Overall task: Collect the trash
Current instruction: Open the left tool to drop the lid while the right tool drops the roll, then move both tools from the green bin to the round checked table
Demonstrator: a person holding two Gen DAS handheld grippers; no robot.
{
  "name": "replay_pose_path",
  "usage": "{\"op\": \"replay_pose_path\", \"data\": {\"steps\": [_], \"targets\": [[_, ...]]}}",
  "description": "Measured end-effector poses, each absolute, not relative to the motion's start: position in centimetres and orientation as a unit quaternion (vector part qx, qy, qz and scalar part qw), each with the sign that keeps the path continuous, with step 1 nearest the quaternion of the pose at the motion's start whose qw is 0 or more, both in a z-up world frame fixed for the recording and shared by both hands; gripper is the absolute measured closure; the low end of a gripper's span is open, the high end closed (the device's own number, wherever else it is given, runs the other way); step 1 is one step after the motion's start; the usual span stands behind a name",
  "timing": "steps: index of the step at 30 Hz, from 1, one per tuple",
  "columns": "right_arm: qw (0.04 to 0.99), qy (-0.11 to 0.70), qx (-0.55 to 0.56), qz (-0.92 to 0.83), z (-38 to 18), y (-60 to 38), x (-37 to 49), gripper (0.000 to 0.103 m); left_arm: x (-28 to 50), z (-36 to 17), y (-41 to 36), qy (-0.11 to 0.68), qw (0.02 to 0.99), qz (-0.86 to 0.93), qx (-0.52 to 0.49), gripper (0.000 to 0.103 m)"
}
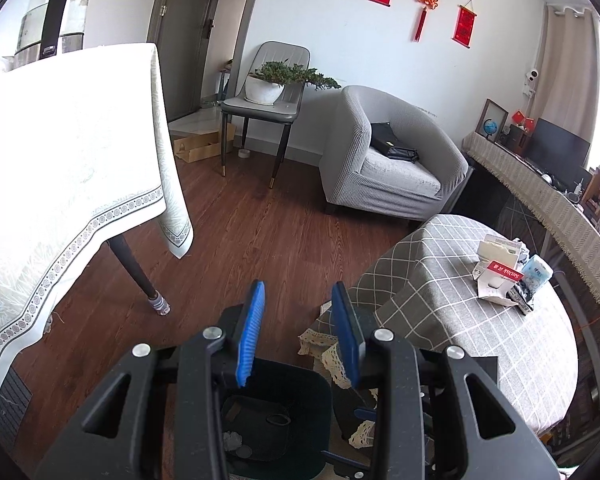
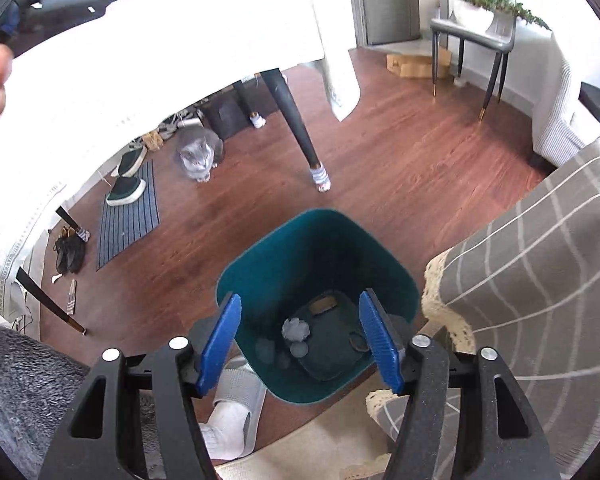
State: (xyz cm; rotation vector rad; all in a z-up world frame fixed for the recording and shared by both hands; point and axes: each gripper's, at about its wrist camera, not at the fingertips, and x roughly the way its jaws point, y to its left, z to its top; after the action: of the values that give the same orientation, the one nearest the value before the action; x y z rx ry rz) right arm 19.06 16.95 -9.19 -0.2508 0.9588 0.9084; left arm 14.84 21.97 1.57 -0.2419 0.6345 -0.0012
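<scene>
Trash bin (image 2: 320,264) under parted right claw (image 2: 300,340)

I see a grey cat (image 2: 198,156) sitting on the wood floor (image 2: 400,168) under the white-clothed table (image 1: 60,152). Shoes (image 2: 126,192) lie on a striped mat (image 2: 128,220). Grey armchair (image 1: 388,156), potted plant (image 1: 276,80) on a chair (image 1: 266,108).

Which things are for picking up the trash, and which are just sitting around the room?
For the job:
- teal bin, with crumpled bits inside
- packaging pile on the checked table
- left tongs and right tongs, both open and empty

Just lying about:
- cat
- shoes on the mat
- potted plant on the chair
- armchair
</scene>
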Motion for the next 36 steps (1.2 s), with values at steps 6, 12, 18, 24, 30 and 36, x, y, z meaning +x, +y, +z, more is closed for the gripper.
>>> {"op": "replay_pose_path", "data": {"steps": [6, 12, 18, 24, 30, 36], "targets": [[0.803, 0.411, -0.098, 0.421, -5.8, 13.9, 18.8, 0.046, 15.2, 2.6, 19.5, 0.3, 0.948, -0.022, -0.108, 0.059], [0.826, 0.386, -0.077, 0.403, -3.2, 9.4, 19.3, 0.046, 15.6, 3.9, 15.9, 0.286, 0.952, -0.047, -0.095, 0.053], [0.851, 0.376, -0.056, 0.361, -1.9, 3.9, 20.4, 0.046, 16.7, 3.9, 12.0, 0.292, 0.951, -0.068, -0.079, 0.044], [0.87, 0.367, -0.033, 0.326, -1.1, -1.1, 21.0, 0.046, 17.6, 3.5, 8.1, 0.301, 0.948, -0.083, -0.064, 0.036], [0.884, 0.361, -0.024, 0.297, -0.9, -5.1, 21.2, 0.046, 18.7, 2.9, 4.0, 0.31, 0.944, -0.107, -0.043, 0.029], [0.899, 0.357, -0.009, 0.255, -0.7, -9.9, 22.2, 0.046, 20.5, 1.1, -0.1, 0.335, 0.932, -0.137, -0.012, 0.024]]}}
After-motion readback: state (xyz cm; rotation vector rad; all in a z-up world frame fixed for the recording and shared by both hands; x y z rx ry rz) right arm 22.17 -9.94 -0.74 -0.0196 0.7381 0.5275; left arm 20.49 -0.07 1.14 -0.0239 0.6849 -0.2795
